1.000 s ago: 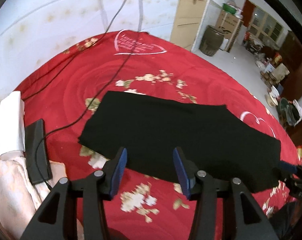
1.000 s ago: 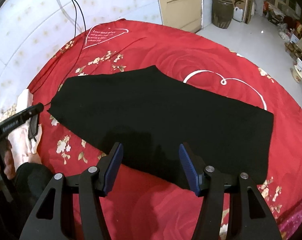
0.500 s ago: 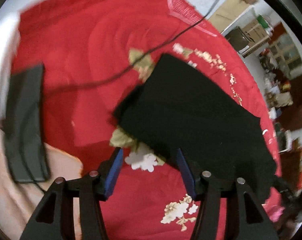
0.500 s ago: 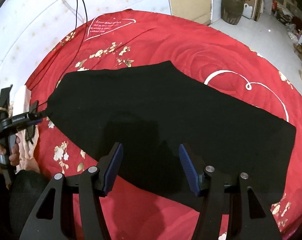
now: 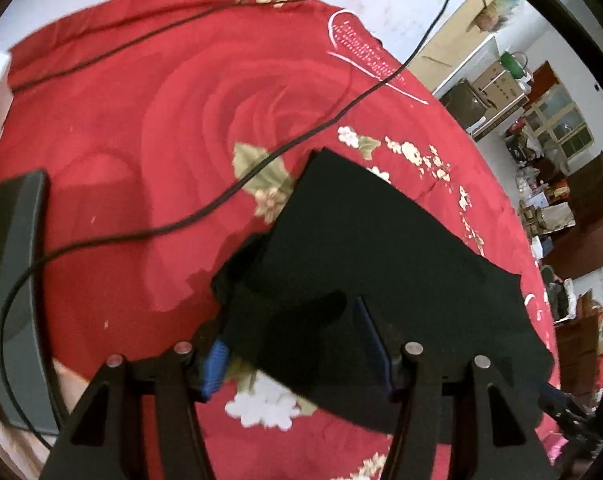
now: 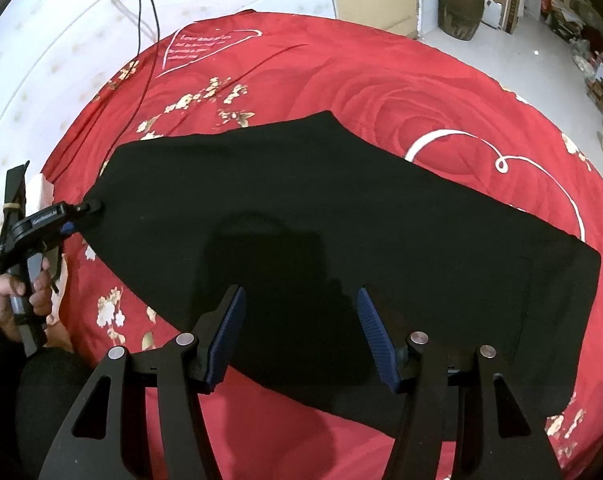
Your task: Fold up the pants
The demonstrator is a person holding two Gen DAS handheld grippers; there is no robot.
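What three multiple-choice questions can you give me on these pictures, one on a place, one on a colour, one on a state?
1. Where do the pants lie?
A. on the floor
B. on the bedspread
C. on a chair

2. What colour are the pants?
A. blue
B. grey
C. black

3. How is the right gripper?
A. open, holding nothing
B. shut on the pants
C. shut on a cable

Answers:
1 B, they lie spread out on the red flowered cover.
2 C, the cloth is black all over.
3 A, its jaws stand wide apart above the pants.
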